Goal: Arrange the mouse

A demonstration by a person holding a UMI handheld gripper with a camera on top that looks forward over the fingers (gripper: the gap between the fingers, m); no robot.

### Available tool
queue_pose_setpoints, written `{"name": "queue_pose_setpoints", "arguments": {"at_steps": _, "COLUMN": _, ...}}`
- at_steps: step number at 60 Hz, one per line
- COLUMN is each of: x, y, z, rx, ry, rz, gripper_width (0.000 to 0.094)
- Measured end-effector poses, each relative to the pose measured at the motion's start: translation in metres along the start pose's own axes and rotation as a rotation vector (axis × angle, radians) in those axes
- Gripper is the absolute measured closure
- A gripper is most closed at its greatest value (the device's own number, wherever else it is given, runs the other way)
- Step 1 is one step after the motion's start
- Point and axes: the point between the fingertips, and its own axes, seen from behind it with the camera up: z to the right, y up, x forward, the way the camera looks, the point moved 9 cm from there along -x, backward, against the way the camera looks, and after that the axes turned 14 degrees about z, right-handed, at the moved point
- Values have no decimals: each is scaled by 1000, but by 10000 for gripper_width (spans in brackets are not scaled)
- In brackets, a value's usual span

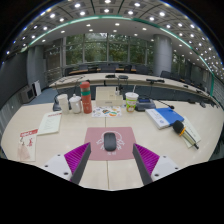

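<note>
A dark grey mouse [110, 142] lies on a pink mouse mat [95, 149] on the light wooden table [50, 150]. It sits just ahead of my gripper [111, 158], roughly on the line midway between the fingers. The two fingers with magenta pads [76, 155] stand wide apart, one at each side of the mat's near edge. The gripper is open and holds nothing.
Beyond the mat stand an orange-red can [86, 97], white cups [63, 102] and a paper cup with a yellow-green band [131, 100]. A blue-white packet [164, 117] and a black-handled tool [180, 128] lie to the right. Papers [27, 144] lie at left. Office desks fill the background.
</note>
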Motion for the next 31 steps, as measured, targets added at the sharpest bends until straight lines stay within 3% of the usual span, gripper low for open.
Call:
{"name": "queue_pose_setpoints", "arguments": {"at_steps": 16, "x": -134, "y": -4, "z": 9, "rx": 6, "ry": -16, "rz": 31, "gripper_width": 88}}
{"name": "queue_pose_setpoints", "arguments": {"at_steps": 31, "x": -182, "y": 0, "z": 10, "rx": 19, "ry": -10, "rz": 58, "gripper_width": 81}}
